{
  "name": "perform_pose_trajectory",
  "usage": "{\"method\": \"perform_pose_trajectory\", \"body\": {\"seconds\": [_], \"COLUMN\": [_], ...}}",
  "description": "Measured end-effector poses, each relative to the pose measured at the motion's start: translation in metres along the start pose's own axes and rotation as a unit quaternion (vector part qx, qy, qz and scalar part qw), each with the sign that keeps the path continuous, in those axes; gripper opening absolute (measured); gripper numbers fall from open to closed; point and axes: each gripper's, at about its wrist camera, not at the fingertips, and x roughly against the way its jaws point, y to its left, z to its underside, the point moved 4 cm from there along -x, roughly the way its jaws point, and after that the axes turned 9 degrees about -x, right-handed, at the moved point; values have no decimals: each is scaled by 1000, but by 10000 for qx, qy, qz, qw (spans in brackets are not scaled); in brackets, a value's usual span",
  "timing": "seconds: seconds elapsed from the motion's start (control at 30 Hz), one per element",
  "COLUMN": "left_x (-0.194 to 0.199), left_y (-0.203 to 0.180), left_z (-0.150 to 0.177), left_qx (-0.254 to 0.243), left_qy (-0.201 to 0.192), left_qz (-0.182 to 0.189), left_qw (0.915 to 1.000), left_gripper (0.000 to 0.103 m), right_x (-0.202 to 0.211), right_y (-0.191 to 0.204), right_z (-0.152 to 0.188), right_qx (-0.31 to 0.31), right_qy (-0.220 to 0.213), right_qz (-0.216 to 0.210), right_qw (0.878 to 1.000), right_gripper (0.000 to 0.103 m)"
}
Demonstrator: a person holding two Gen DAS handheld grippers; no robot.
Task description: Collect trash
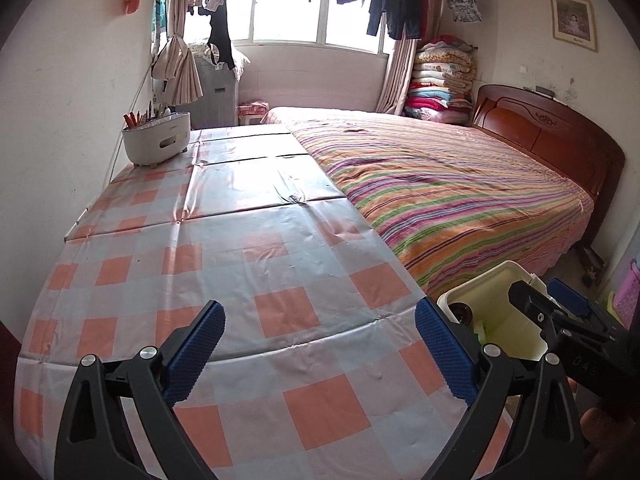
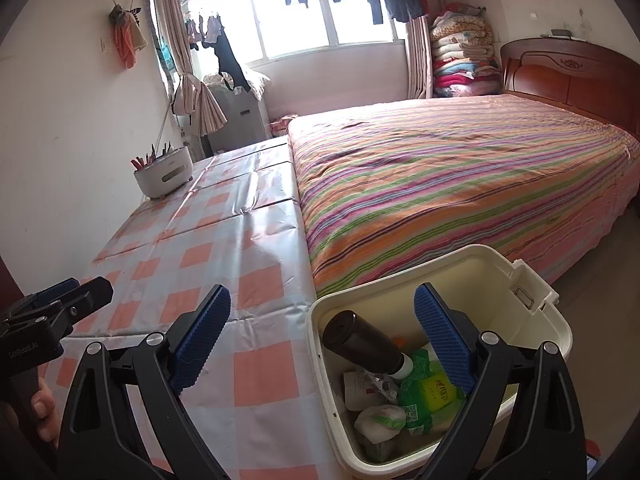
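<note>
Beside the table's near right corner, the cream trash bin [image 2: 520,292] is sitting low at your 5 o'clock, already holding a dark bottle [image 2: 360,340] lying with its cap toward 4 o'clock, a green packet [image 2: 432,392] and wadded wrappers. Your right gripper [image 2: 324,340] is hovering over its rim, jaws spread wide and carrying nothing; your left gripper [image 1: 320,344] is gaping equally wide above the checked tablecloth [image 1: 240,240], where no trash is showing. Your right hand is nearer the bin.
</note>
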Motion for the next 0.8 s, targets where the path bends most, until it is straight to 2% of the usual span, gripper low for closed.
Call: {"method": "perform_pose_trajectory", "body": {"seconds": [0.8], "left_x": [-4], "left_y": [4], "left_z": [2], "left_qx": [22], "left_qy": [90], "left_qz": [-20], "left_qw": [10000], "left_gripper": [93], "right_x": [0], "right_y": [1], "right_z": [4], "right_qx": [-14], "right_qy": [41], "right_qz": [10], "right_qw": [10000], "right_gripper": [92]}}
